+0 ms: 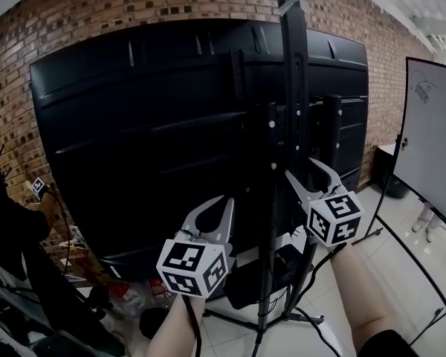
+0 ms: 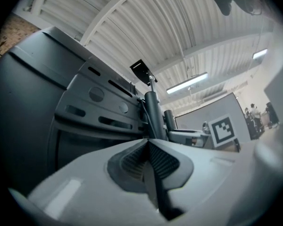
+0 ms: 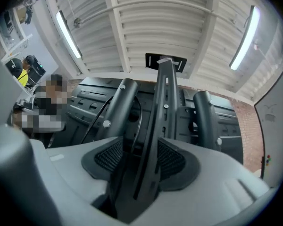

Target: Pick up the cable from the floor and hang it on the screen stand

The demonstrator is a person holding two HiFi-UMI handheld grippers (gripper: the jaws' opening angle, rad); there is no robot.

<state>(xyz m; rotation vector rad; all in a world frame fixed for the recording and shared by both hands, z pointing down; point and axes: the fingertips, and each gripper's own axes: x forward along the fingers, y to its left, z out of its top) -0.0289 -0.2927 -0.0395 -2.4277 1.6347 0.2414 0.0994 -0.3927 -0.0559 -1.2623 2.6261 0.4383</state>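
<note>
Pointing up at the screen stand (image 3: 162, 102), the right claw (image 3: 140, 157) gapes.

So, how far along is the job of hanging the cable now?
Seemingly done: a thin black cable loops on the screen stand, seen in the right gripper view. In hand: nothing; the right gripper is open, the left gripper shut and empty. Left: probably only pulling both grippers away.

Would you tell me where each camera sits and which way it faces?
Head view: head-mounted, facing the screen back; left tongs, right tongs, forearms show.
Left gripper view: on left tongs, looking up past shut jaws at screen, ceiling.
Right gripper view: on right tongs, open jaws framing the stand pole.
All share that pole.
</note>
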